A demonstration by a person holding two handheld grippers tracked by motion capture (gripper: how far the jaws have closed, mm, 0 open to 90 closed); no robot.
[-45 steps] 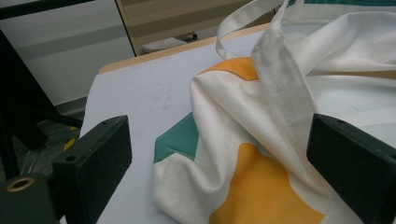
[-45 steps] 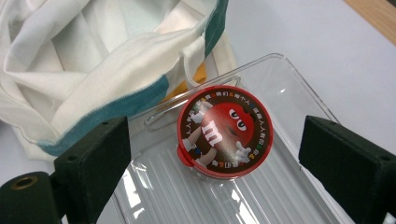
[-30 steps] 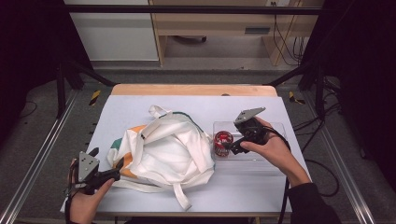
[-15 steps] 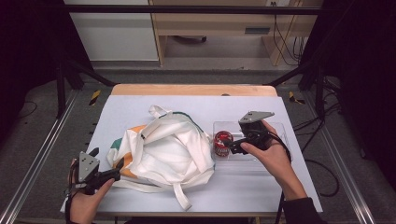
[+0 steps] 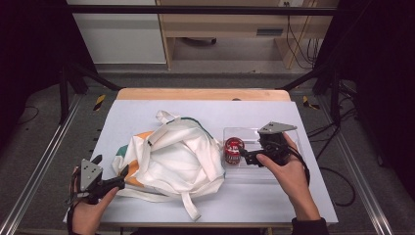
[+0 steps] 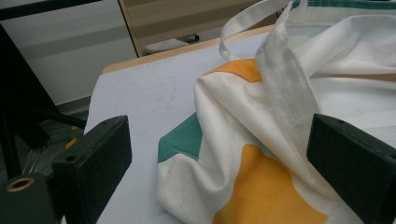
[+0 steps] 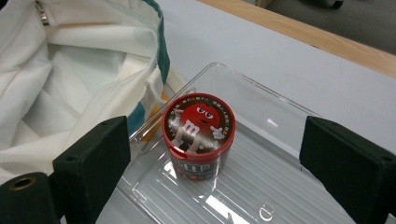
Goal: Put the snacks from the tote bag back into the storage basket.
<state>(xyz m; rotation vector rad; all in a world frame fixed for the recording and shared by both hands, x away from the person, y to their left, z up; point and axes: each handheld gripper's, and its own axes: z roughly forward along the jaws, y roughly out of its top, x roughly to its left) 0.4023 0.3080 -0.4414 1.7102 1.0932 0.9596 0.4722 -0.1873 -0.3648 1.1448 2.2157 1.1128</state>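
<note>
Left gripper (image 5: 108,182): at the near-left corner of the tote bag (image 5: 171,159), jaws spread wide and gripping nothing. In the left gripper view the bag's orange and green corner lies between the jaws, with one strap running up past the right jaw.

Tote bag: lies crumpled mid-table, its open mouth turned toward the tray side, handles loose at the far and near edges.

Candy tub (image 7: 198,135): just right of the tote bag, standing upright at the bag-side end of the clear tray (image 5: 286,171). Its long axis is vertical and its red lid faces up.

Right gripper (image 5: 247,155): right of the tote bag and right beside the tub, jaws released and wide. In the right gripper view the tub sits straight ahead, centred between the two jaws but not touched.

Key relation: the tub lies directly in front of the right gripper, toward the bag. The right hand (image 5: 288,169) is by far the nearer.

Judged next move: advance slightly, close on the tub's round wall, and keep it upright.
</note>
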